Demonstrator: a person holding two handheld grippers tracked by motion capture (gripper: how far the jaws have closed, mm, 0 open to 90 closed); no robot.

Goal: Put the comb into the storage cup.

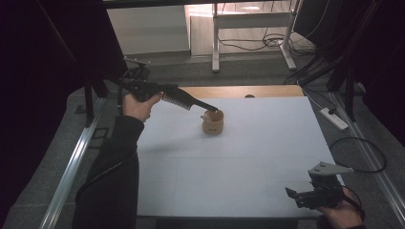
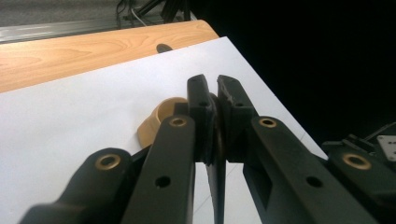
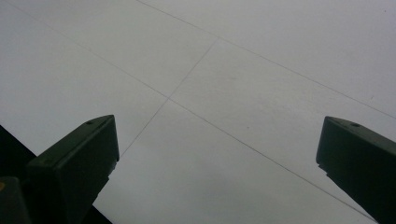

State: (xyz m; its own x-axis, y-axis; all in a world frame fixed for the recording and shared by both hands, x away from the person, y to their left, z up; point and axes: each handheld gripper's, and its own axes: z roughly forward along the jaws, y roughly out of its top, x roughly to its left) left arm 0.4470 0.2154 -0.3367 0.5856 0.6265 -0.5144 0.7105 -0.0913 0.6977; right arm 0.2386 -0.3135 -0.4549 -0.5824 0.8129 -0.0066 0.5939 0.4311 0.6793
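The person's left hand (image 1: 138, 106) is reaching out from the far-left edge of the white worktop (image 1: 248, 157), holding the left gripper (image 1: 214, 109) nearly level with its tips at the rim of a small tan cup (image 1: 212, 122) standing near the worktop's far middle. Its jaws are pinching closed on something thin and dark, though I cannot tell what. The right hand (image 1: 341, 214) is resting low at the near-right corner, the right gripper (image 1: 290, 192) pointing left with jaws spread wide apart.

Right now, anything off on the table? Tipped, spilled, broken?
Nothing spilled or broken that I can see. The small wooden cup stands upright on the white sheet. The left gripper is at its rim, jaws nearly closed. The right gripper sits open near the front corner.
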